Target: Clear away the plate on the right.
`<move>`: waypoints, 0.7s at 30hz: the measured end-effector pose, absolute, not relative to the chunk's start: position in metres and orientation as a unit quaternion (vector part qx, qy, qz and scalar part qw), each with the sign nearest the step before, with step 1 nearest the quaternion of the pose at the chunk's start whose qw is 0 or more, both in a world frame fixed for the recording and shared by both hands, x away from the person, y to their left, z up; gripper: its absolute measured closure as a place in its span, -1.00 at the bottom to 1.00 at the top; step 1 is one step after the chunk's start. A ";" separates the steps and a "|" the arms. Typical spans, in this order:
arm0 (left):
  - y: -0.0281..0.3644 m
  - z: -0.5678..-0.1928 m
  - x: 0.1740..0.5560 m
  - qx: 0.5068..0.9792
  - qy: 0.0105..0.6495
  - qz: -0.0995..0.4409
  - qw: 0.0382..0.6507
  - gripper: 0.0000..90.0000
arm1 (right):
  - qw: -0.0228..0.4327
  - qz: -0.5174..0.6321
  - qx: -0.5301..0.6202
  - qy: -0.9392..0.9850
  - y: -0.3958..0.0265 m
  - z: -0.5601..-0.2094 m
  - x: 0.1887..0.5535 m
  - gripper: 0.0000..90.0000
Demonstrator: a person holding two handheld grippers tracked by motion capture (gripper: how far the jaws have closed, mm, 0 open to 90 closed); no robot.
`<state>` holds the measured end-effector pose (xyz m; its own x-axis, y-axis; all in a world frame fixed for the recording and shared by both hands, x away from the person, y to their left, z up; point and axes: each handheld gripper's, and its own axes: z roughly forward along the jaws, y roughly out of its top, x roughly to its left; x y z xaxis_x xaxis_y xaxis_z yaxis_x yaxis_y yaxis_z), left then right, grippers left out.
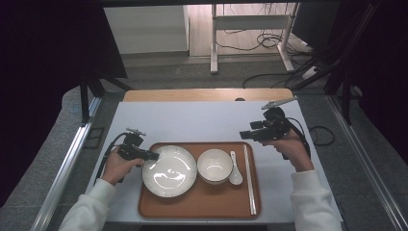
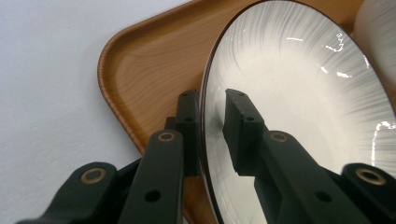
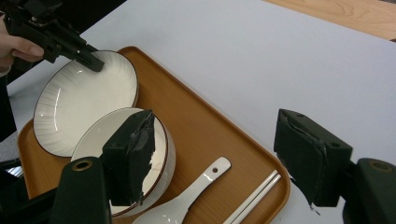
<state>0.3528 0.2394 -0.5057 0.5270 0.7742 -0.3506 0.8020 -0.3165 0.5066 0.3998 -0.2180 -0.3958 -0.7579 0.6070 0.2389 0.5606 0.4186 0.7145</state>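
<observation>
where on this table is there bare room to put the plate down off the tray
Bare white tabletop lies beyond the brown wooden tray, between both tongs, and in a narrower strip right of the silver chopsticks. The tray is crowded: round white ribbed plate, white bowl, white ceramic spoon.

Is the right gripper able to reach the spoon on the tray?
Probably yes. The right gripper is open above the tray's far right corner; the spoon lies uncovered between bowl and chopsticks.
</observation>
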 end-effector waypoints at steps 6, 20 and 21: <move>0.235 -0.511 0.353 0.817 0.486 -0.011 0.309 0.70 | 0.026 0.413 0.347 0.842 -0.220 -0.397 0.399 -0.37; 0.226 -0.482 0.336 0.817 0.470 0.071 0.328 -0.26 | 0.028 0.415 0.347 0.841 -0.226 -0.400 0.396 -0.37; 0.226 -0.480 0.335 0.814 0.469 0.078 0.333 -0.31 | 0.027 0.413 0.346 0.842 -0.226 -0.400 0.395 -0.37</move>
